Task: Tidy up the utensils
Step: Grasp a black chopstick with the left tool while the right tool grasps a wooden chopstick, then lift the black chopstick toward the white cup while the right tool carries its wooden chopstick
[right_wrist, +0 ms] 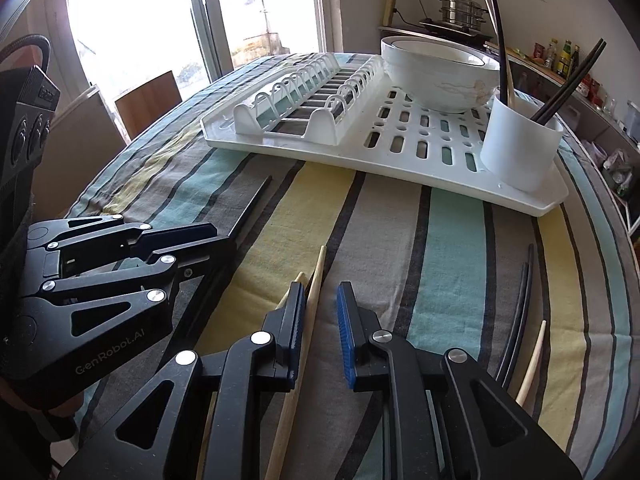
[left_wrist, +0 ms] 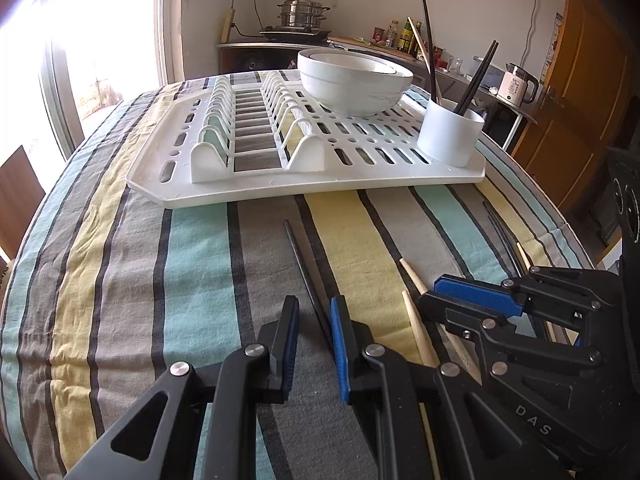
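While both tools hang low over the striped tablecloth (left_wrist: 132,280), we read the step in hand as a double pick-up of loose chopsticks.

Left gripper (left_wrist: 314,320), lower centre of its own view: jaws narrowly apart, holding nothing. A black chopstick (left_wrist: 298,248) runs up the cloth between them, not yet pinched as far as we can tell.

Right gripper (right_wrist: 320,312), lower centre of its view: also part open, with a wooden chopstick (right_wrist: 318,276) lying in the gap, close against the left-hand pad; the other pad stands clear of it. A second wooden stick (right_wrist: 298,280) peeks out just beyond that left finger.

Destination, we judge: the white cup (right_wrist: 520,152) at the right end of the drying rack (left_wrist: 360,184), which already holds several chopsticks.

Notes for a clean grab:
- Centre each stick before closing, so it does not roll aside.
- Take only one wooden stick; its neighbour lies close.
- Close fully on the cloth, then lift straight up.
- The two tools sit near each other; we would raise them apart.

More sticks (right_wrist: 524,300) wait at the lower right.
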### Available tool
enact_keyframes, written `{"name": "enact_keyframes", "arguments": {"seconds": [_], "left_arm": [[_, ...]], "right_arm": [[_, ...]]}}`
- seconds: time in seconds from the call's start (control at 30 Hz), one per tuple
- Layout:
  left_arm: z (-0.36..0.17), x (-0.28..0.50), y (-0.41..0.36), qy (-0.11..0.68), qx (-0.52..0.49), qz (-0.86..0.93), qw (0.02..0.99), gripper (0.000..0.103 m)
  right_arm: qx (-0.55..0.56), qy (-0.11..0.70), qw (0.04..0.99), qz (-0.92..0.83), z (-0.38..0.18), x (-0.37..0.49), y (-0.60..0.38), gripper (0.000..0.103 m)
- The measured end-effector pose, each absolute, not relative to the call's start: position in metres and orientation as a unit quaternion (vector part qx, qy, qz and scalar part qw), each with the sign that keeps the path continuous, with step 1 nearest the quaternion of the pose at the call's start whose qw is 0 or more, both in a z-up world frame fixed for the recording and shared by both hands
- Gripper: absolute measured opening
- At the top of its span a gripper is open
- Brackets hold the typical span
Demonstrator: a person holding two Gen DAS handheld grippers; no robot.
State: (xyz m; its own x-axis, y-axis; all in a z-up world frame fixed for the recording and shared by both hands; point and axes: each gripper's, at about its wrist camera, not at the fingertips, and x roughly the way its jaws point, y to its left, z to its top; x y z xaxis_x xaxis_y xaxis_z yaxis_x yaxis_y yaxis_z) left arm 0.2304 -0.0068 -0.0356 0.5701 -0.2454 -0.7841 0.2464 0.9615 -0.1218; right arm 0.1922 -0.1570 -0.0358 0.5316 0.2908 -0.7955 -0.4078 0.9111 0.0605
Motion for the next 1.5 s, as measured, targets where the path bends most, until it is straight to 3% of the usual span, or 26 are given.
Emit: {"name": "enact_keyframes", "arguments": {"seconds": [0.57, 0.63, 0.87, 1.5], "left_arm": [[-0.036, 0.252, -0.027, 0.448, 0.031, -0.141, 0.883, 0.015], [-0.036, 0.254, -0.027, 0.447, 0.032, -0.135, 0.884, 0.007], [-0.033, 0.253, -0.023, 0.451, 0.008, -0.153, 0.879, 0.006], [0.077, 0.195, -0.015, 0.341, -0.004, -0.191, 0.921, 0.005]], "right_arm": [[-0.075, 0.454, 0.869, 0.181, -0.034, 0.212, -0.166, 0.006], [-0.068, 0.455, 0.869, 0.183, -0.034, 0.213, -0.169, 0.006], [-0.027, 0.437, 0.877, 0.197, -0.022, 0.209, -0.184, 0.005], [0.042, 0.326, 0.920, 0.213, 0.062, 0.172, -0.225, 0.005]]}}
